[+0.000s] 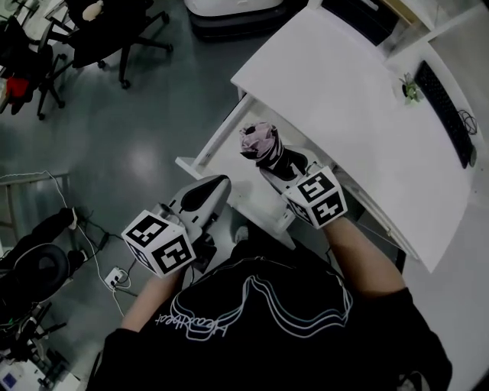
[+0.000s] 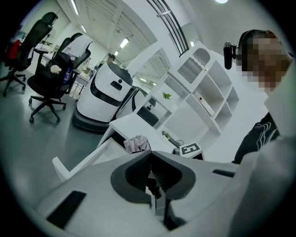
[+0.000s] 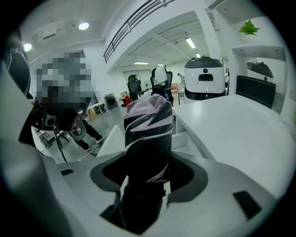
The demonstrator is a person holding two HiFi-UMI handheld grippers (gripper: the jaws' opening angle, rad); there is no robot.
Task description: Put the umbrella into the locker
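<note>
A folded umbrella (image 1: pixel 260 143) with pink and black fabric stands upright in my right gripper (image 1: pixel 269 163), which is shut on its lower part. In the right gripper view the umbrella (image 3: pixel 148 134) fills the gap between the jaws (image 3: pixel 148 159). It hangs over the open white locker compartment (image 1: pixel 205 156) under the white top (image 1: pixel 344 107). My left gripper (image 1: pixel 221 182) is lower left of the umbrella, apart from it, holding nothing. In the left gripper view its jaws (image 2: pixel 149 155) meet, and the umbrella top (image 2: pixel 137 144) shows just beyond them.
Black office chairs (image 1: pixel 114 30) and a white robot base (image 1: pixel 229 15) stand on the grey floor at the far side. A keyboard (image 1: pixel 447 114) and a small plant (image 1: pixel 411 88) lie on the white top. Cables and a power strip (image 1: pixel 114 276) are at the lower left.
</note>
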